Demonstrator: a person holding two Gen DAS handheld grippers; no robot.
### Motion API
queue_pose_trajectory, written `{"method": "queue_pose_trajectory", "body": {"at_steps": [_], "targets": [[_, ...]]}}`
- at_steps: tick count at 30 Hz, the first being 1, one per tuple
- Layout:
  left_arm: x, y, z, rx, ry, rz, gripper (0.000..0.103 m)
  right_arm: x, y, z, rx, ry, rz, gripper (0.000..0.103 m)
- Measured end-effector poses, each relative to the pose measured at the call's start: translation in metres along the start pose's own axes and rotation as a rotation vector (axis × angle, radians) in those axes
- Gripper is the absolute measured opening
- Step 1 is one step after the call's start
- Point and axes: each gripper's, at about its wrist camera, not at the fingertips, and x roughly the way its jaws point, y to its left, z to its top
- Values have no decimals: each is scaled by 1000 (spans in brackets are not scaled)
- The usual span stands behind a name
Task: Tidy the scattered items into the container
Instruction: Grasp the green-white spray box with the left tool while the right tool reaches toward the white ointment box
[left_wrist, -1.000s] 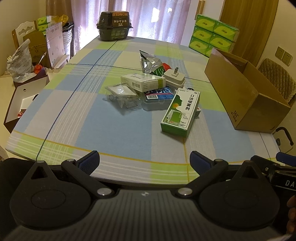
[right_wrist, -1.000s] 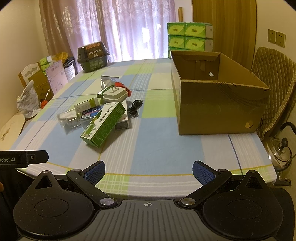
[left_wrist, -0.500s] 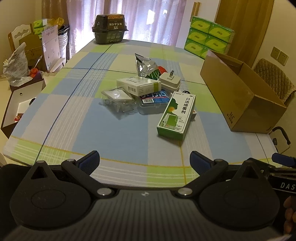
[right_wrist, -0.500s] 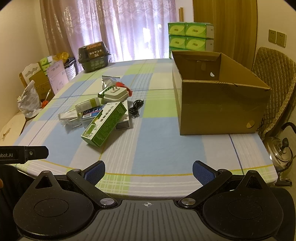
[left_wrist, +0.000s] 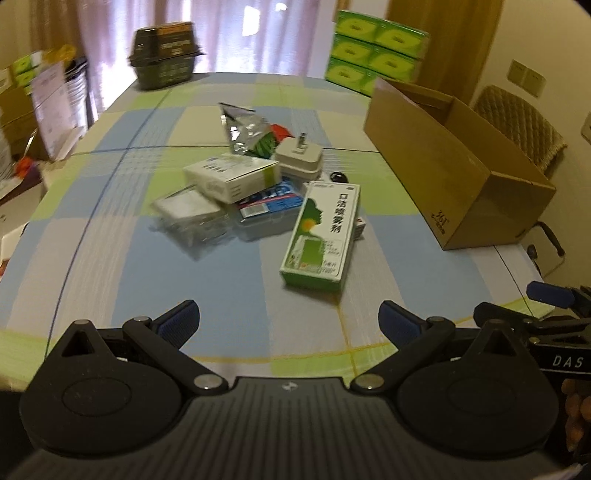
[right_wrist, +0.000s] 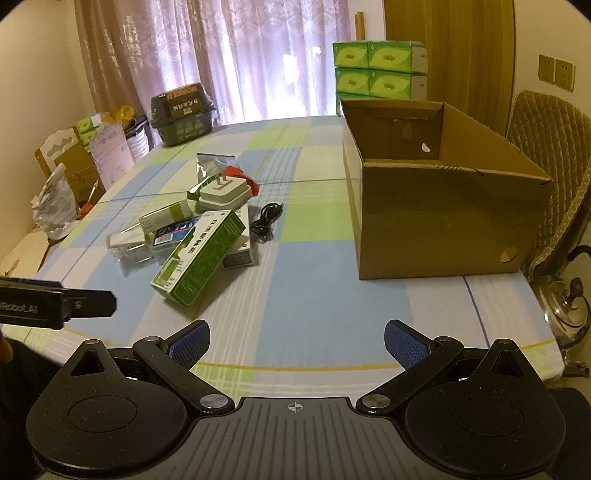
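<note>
An open brown cardboard box (right_wrist: 439, 218) (left_wrist: 454, 166) stands on the right of the checked table. Left of it lies a heap: a green-and-white medicine box (left_wrist: 321, 236) (right_wrist: 199, 258), a white carton (left_wrist: 232, 175), a blue-labelled clear case (left_wrist: 269, 206), a clear plastic packet (left_wrist: 188, 210), a white plug adapter (left_wrist: 299, 157) (right_wrist: 221, 192), a silver foil pouch (left_wrist: 243, 127) and a black cable (right_wrist: 266, 221). My left gripper (left_wrist: 290, 319) is open just short of the green box. My right gripper (right_wrist: 295, 341) is open over the table's near edge, holding nothing.
A dark food container (right_wrist: 183, 112) sits at the table's far end. Green tissue packs (right_wrist: 380, 70) are stacked behind the box. A quilted chair (right_wrist: 546, 155) and a metal kettle (right_wrist: 565, 310) stand to the right. Cartons and bags (right_wrist: 55, 199) crowd the left side.
My left gripper has moved forward over the table toward the heap, so the green box looks closer. The right gripper has edged forward slightly. Both stay open.
</note>
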Motion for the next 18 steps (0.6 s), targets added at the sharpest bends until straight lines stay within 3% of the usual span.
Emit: {"method": "queue_pose_trajectory", "body": {"at_steps": [5,18], "targets": [[26,-2,16,32,23,-68,95,14,-6,1,-7,17,27,103],[102,-8,52,167,101,-155,77,59,-10,1,-34,77,84,103]]}}
